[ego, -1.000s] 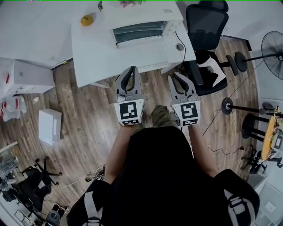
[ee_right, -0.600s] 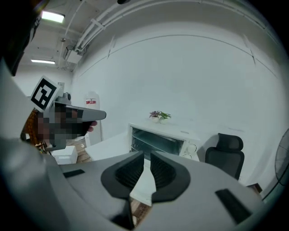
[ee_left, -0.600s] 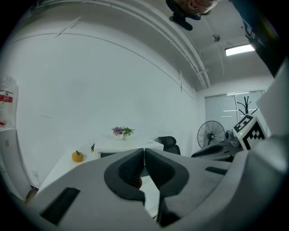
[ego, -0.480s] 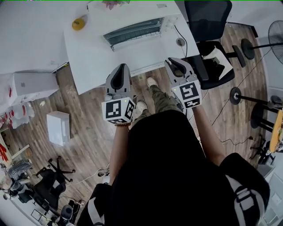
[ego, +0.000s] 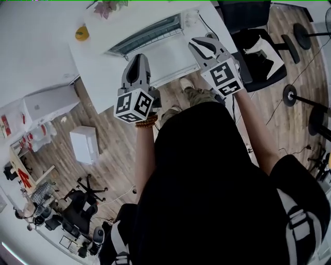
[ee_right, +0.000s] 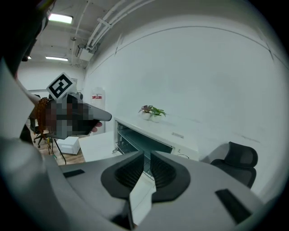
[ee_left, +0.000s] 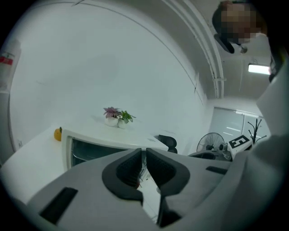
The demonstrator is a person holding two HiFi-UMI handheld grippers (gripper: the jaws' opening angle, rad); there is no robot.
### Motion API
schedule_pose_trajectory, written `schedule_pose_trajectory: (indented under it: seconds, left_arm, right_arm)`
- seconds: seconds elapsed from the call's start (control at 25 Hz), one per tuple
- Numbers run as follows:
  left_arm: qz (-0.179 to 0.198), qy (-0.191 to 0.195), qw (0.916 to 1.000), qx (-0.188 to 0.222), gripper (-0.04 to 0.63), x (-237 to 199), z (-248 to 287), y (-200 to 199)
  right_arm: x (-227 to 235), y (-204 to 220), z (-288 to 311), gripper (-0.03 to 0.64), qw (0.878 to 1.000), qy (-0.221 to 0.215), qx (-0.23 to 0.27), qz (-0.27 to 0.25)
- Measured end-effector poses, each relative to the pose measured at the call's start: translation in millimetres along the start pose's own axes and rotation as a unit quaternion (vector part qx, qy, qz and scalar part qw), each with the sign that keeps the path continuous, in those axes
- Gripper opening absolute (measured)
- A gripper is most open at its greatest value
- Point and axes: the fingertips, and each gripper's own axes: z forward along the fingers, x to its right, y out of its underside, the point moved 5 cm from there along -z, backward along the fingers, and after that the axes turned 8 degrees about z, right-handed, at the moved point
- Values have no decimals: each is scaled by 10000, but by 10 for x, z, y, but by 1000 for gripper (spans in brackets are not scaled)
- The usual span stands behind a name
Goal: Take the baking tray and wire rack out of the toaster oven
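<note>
So at this point nothing had been grabbed yet. The grey left gripper [ego: 138,57] had its jaws pressed together with nothing between them. The grey right gripper [ego: 199,42] was the same, closed up and empty. Both were held out in front of the person, over the near part of the flat white table [ego: 98,77].

The boxy white toaster oven [ego: 147,32] sat toward the far side of that table. There was a small pink-and-green potted plant [ego: 106,7] behind or on top of it (couldn't tell which) and a little round orange thing [ego: 81,33] off its left end. In the right gripper view the oven's front looked open, and I could make out the thin metal bars of the wire rack [ee_right: 125,142] inside. The baking tray I honestly couldn't pick out; my guess is it was in there too.

What matters for the next move is that the oven lay ahead of both grippers with its long side running left to right and its front facing the person. So I'd say anything inside had to slide straight out toward them. The right gripper seemed a bit nearer, aimed at the opening, while the left lined up with the oven's left end.

My read is that the job hadn't really started, and those jaws needed to spread before any grab. A black office chair [ego: 253,26] sat just off the table's right side, maybe in elbow range.
</note>
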Motion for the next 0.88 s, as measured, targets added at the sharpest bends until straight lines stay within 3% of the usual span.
schedule_pose_trajectory:
  seconds: [0.2,0.44,0.64,0.76,0.88]
  left_arm:
    - [-695,44,9967,-424,31,-40,276,242]
    - [-1490,2,9875,-519,31,-264,531,496]
    - [-1817,-6,9816,-592,31,-422,718,601]
    - [-2017,-113,9771,-667,31,-515,809,657]
    - [-2495,-202,9659,-653,54,-645,914,734]
  right_arm:
    - [163,117,305,34,9989,-441,-60,166]
    - [222,178,528,34,9976,-640,-249,82]
    - [179,216,723,34,9953,-716,-378,-524]
    - [172,230,824,34,9961,-748,-346,-319]
    - [154,232,930,34,9966,-713,-357,-229]
